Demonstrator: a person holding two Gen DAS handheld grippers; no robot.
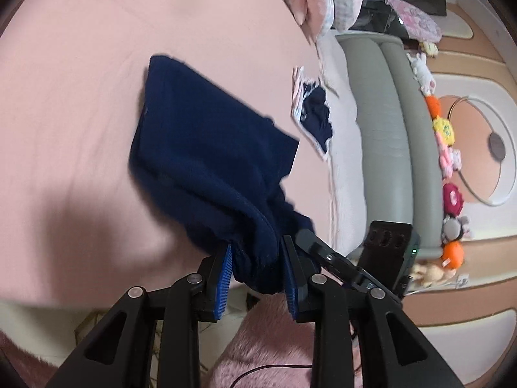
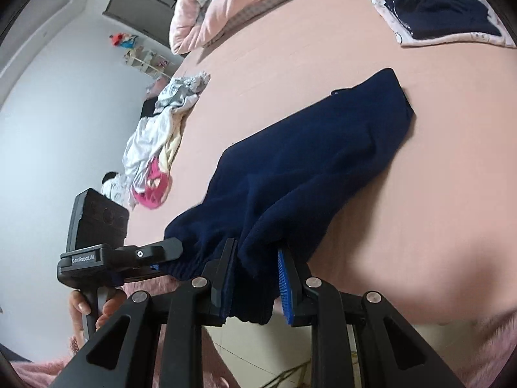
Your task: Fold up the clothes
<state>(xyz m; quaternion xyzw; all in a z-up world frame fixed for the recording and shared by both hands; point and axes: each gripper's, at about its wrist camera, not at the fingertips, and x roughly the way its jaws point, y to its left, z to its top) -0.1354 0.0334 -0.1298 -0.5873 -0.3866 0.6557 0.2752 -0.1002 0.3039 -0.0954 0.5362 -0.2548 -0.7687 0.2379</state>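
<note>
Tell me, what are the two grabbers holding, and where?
Both the left gripper and the right gripper pinch the navy garment along its bunched near edge.

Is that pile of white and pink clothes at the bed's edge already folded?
No, the white and pink clothes lie crumpled in a loose heap on the pink bed.

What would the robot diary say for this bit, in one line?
step: folding | left gripper: shut on navy garment | right gripper: shut on same garment | far end: on pink bed
</note>
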